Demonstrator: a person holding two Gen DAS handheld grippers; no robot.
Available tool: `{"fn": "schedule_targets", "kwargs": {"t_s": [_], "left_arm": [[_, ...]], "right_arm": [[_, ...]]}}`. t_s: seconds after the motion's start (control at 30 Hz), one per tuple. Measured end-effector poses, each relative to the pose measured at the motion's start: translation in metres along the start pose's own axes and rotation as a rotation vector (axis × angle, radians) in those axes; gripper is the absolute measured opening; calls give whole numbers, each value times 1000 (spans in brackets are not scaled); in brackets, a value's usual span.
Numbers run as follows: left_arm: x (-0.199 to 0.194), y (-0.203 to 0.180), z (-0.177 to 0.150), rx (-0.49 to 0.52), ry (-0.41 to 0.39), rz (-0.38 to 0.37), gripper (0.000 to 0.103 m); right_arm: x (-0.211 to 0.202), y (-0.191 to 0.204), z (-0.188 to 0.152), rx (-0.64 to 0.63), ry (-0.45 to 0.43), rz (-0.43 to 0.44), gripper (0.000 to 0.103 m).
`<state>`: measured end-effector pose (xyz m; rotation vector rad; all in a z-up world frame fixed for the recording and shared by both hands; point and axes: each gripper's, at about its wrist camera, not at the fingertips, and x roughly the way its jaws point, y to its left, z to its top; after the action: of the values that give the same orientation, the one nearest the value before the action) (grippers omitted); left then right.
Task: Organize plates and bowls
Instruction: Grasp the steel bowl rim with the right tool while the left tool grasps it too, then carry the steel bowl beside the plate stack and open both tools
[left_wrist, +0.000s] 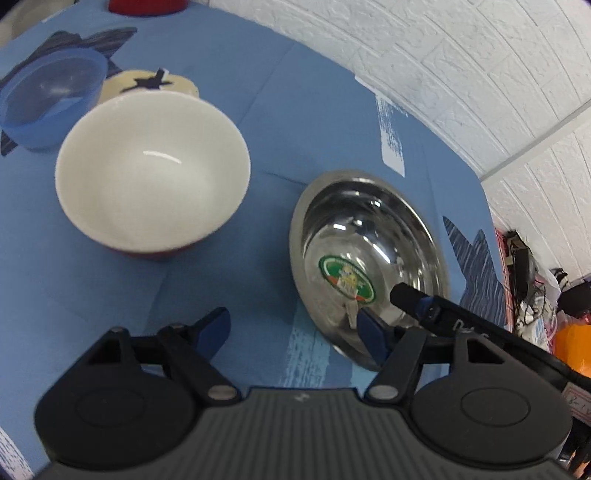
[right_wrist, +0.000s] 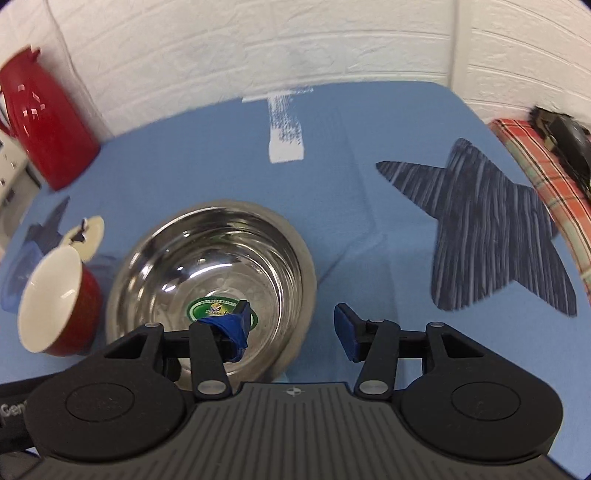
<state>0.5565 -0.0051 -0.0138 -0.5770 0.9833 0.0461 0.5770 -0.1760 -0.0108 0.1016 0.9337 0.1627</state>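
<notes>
A steel bowl (right_wrist: 207, 258) with a green sticker inside stands on the blue tablecloth (right_wrist: 184, 166). My right gripper (right_wrist: 291, 328) is open, straddling the bowl's near right rim: its left finger is inside, its right finger outside. In the left wrist view the steel bowl (left_wrist: 373, 236) sits at right, with my open left gripper (left_wrist: 293, 328) beside it; that gripper's right fingertip overlaps the near rim. A white bowl with a red outside (left_wrist: 151, 173) stands to the left, empty. Behind it are a translucent blue bowl (left_wrist: 51, 99) and a cream plate (left_wrist: 147, 83).
A red jug (right_wrist: 40, 118) stands at the back left by the white brick wall (right_wrist: 258, 44). Dark star shapes (right_wrist: 491, 229) are printed on the cloth. A plaid cloth (right_wrist: 539, 173) and clutter lie past the table's right edge.
</notes>
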Motion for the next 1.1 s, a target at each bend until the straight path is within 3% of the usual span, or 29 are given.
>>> {"fn": "schedule_targets", "kwargs": {"t_s": [0.13,0.2,0.23,0.33,0.57,0.87,1.1], "left_arm": [[6,-2,4,21,-10,14,64],[7,-5,5,51,-6,23,52],[8,-8,5,82,2,19,32],[8,-9,1,119,46,-15,16],[-35,3,-30,180,97,-72,16],[-128,44,-120,322,183,-124,17],[-171,83,-180,460,212,-152,18]], "right_arm": [[13,0,2,-37,-5,-13,36],[12,0,-1,-53,-22,13,30],[10,-2,-3,-30,-26,30,27],[3,-3,-9,12,-33,82,18],[-44,6,-50,-17,-8,94,19],[-134,33,-156,-22,41,118,24],[-165,60,-230,-31,50,107,25]]}}
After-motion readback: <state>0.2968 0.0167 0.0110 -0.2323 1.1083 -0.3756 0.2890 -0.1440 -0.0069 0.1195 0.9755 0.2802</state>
